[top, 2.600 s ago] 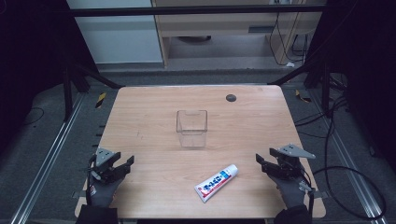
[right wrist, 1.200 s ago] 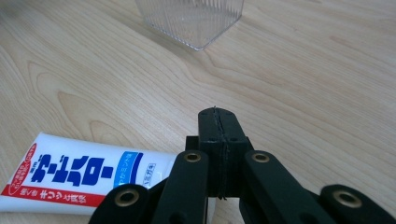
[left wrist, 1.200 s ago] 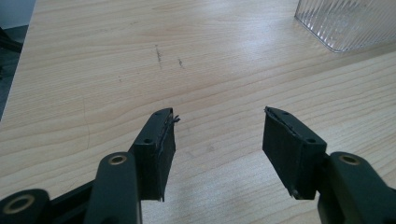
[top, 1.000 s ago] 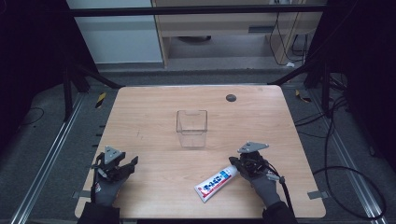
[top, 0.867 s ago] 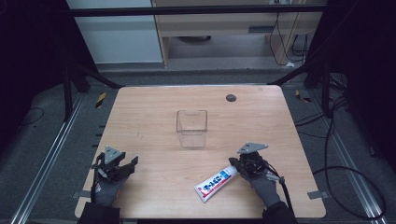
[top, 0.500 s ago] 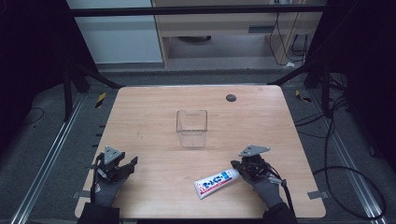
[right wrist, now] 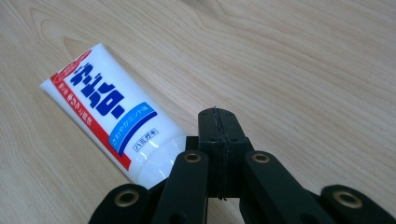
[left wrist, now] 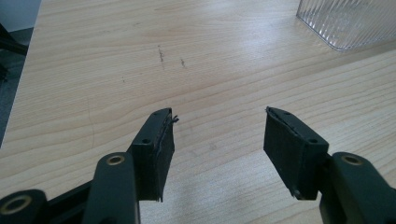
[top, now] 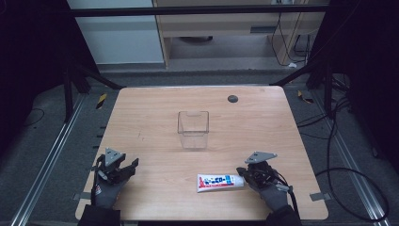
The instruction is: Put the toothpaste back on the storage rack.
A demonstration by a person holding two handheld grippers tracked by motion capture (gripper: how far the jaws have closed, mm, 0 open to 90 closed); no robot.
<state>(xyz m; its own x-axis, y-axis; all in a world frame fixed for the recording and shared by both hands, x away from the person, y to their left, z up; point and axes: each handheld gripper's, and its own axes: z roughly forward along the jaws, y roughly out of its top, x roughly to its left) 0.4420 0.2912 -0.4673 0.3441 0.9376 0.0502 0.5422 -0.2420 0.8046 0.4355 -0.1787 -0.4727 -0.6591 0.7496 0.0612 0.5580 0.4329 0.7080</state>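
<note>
A white toothpaste tube (top: 219, 181) (right wrist: 107, 112) with blue and red print lies nearly level near the table's front edge. My right gripper (top: 243, 174) (right wrist: 218, 114) is shut, its pads pressed together with nothing between them, right beside the tube's cap end. A clear ribbed plastic container (top: 193, 129) (left wrist: 348, 23) stands upright at the table's middle. At the front left my left gripper (top: 131, 164) (left wrist: 219, 121) rests open over bare wood, nothing between its jaws.
The wooden table (top: 155, 103) has a small dark round spot (top: 232, 98) at the back right. Dark floor, rails and cables surround the table on all sides.
The toothpaste tube has swung from a diagonal lie to nearly level, with the shut right gripper at its cap end shifting slightly toward the front edge. The left gripper has stayed put.
</note>
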